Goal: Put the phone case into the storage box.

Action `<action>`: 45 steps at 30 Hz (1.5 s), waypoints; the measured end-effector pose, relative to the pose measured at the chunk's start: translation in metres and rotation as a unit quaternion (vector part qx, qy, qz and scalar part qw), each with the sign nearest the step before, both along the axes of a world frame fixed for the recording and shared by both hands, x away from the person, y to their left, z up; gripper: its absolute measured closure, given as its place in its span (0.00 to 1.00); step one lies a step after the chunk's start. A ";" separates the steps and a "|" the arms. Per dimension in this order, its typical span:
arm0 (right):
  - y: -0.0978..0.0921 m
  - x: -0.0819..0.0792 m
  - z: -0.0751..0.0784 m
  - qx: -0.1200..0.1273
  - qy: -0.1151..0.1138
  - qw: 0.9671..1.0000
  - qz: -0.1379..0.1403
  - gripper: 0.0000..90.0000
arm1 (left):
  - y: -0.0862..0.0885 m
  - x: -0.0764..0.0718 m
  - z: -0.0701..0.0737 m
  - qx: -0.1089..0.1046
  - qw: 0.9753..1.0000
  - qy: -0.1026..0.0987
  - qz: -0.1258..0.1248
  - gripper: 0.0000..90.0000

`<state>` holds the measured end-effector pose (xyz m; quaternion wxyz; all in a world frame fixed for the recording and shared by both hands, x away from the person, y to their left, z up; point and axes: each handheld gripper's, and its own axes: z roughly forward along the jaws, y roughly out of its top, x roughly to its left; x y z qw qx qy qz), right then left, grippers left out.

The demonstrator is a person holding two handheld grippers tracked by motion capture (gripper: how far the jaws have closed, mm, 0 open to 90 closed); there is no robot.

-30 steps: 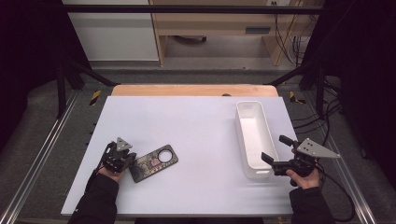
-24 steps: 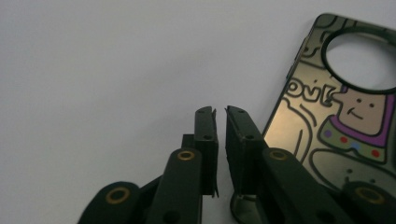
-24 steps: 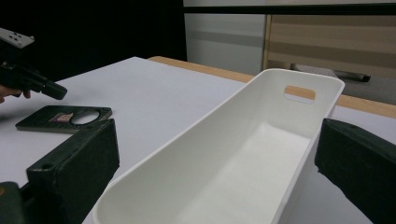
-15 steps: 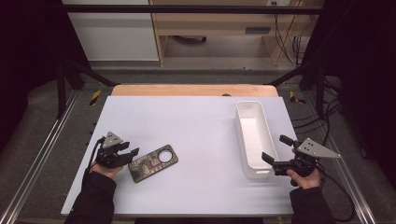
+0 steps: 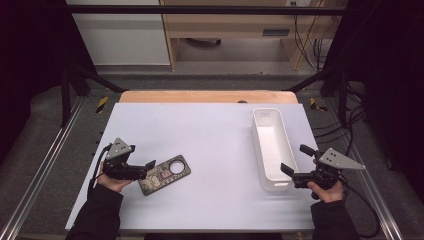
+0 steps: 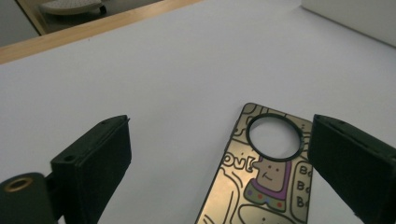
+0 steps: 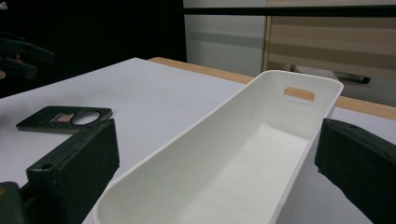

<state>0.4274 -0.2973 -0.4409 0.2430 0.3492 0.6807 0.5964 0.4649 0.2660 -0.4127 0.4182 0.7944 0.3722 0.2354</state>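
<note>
Our fingers are standing wide apart on both sides, and neither pair is gripping anything. In the high view, we are holding the left gripper (image 5: pixel 145 167) low at the left of the white table (image 5: pixel 210 130), its tips spread at the near-left end of the phone case (image 5: pixel 165 174), which is lying flat and slightly slanted on the tabletop; whether a tip is brushing the case there we cannot tell. At the far right we are holding the right gripper (image 5: pixel 294 162) just beside the near end of the long white bin (image 5: pixel 272 147), its jaws spread wide, one toward the bin's wall and the other out past the table's edge. In the left gripper view, the two black fingers (image 6: pixel 93 158) are rising from the bottom corners with a broad gap between them, and the phone case (image 6: pixel 261 186), gold-toned with cartoon drawings and a round black-rimmed hole, is lying in that gap closer to the right-hand finger, its near end running under the frame's edge. In the right gripper view, the fingers (image 7: pixel 74 163) are again spreading wide, straddling the near end of the empty white bin (image 7: pixel 210 154) without clamping it, while the phone case (image 7: pixel 65 119) is resting well apart on the table at the left.
</note>
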 end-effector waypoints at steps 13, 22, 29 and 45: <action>0.000 0.000 0.000 0.000 -0.001 1.000 0.000 0.00 | -0.018 -0.012 0.022 -0.022 0.999 -0.025 -0.040 0.00; 0.000 0.000 0.001 0.001 -0.003 1.000 0.000 0.00 | -0.024 -0.007 0.029 -0.009 0.998 -0.029 -0.059 0.00; 0.001 0.000 0.000 -0.002 -0.001 1.000 0.001 0.00 | -0.030 0.003 0.030 0.004 0.997 -0.018 -0.081 0.00; 0.000 0.000 0.000 -0.002 -0.002 1.000 0.001 0.00 | -0.033 0.025 -0.002 0.043 0.994 0.039 -0.097 0.00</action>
